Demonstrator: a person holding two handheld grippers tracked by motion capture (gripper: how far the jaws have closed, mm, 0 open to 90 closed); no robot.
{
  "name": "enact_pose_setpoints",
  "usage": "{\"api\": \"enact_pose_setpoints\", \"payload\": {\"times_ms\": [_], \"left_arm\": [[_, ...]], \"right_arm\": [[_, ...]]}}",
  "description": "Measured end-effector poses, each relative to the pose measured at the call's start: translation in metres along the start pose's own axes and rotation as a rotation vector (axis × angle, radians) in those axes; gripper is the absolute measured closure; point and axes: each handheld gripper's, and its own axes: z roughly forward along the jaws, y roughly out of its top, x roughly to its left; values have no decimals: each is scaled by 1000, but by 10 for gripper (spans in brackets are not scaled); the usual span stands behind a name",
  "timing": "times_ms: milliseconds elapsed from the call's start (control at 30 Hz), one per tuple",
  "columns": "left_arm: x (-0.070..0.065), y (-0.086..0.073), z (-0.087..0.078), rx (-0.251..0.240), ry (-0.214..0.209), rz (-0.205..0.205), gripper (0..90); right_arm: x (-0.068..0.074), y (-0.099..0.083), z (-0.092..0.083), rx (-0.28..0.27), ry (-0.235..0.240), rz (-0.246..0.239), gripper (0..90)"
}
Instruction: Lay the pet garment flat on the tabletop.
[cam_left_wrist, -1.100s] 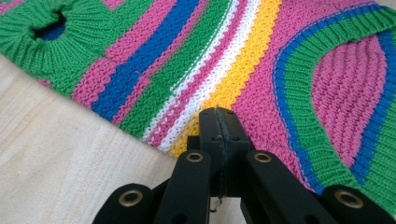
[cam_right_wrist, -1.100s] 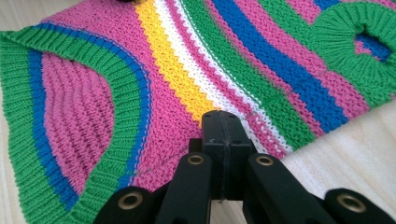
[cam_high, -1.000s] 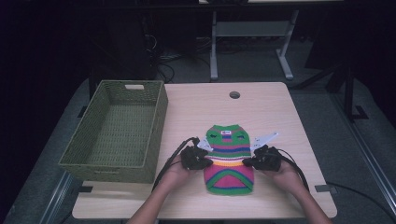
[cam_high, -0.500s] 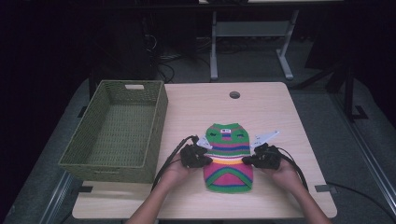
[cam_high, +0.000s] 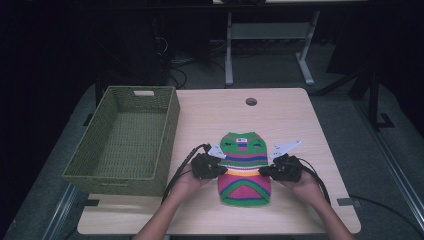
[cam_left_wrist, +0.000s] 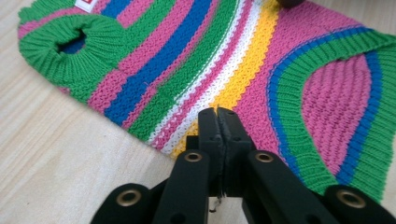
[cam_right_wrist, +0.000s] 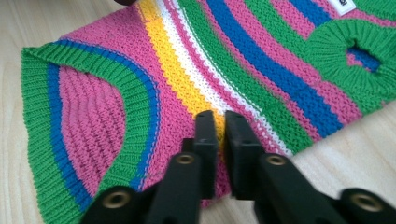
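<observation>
Item: striped knitted sweater (cam_high: 245, 170), small, in bands of green, pink, blue, white and yellow, with green ribbed edging. Lies flat on the pale wooden bench (cam_high: 280, 115), toward the near edge, neck end pointing away from the person, a white label at the neck.

Left tongs (cam_high: 216, 170): held in the person's left hand (cam_high: 192, 181), tips at the sweater's left edge on the yellow band. In the left gripper view (cam_left_wrist: 217, 114) the two black jaws stand nearly together, only a sliver between them, having just eased apart slightly; the knit edge lies under the tips, and I cannot tell whether any yarn is pinched.

Right tongs (cam_high: 267, 171): held in the right hand (cam_high: 305, 184), tips at the sweater's right edge, same yellow band. In the right gripper view (cam_right_wrist: 219, 122) the jaws show a narrow gap, having just been opening, with yellow knit visible in the gap and not pressed.

Also present: green woven basket (cam_high: 125, 145), rectangular, standing at the bench's left side, well apart from the sweater. Round cable hole (cam_high: 251, 101) near the bench's far edge
</observation>
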Motion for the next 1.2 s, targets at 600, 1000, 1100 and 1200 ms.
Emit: {"api": "enact_pose_setpoints", "payload": {"times_ms": [600,1000,1100,1200], "left_arm": [[-2,-10,-16,-37,-15,-56,515],[-8,-14,-20,-48,-2,-64,364],[-11,-14,-21,-55,-2,-75,336],[-12,-15,-23,-56,1,-65,326]], "right_arm": [[-6,-10,-23,-45,-20,61,472],[-7,-22,-40,-29,-25,85,413],[-8,-26,-43,-38,-25,87,401],[-9,-31,-45,-38,-26,99,394]]}}
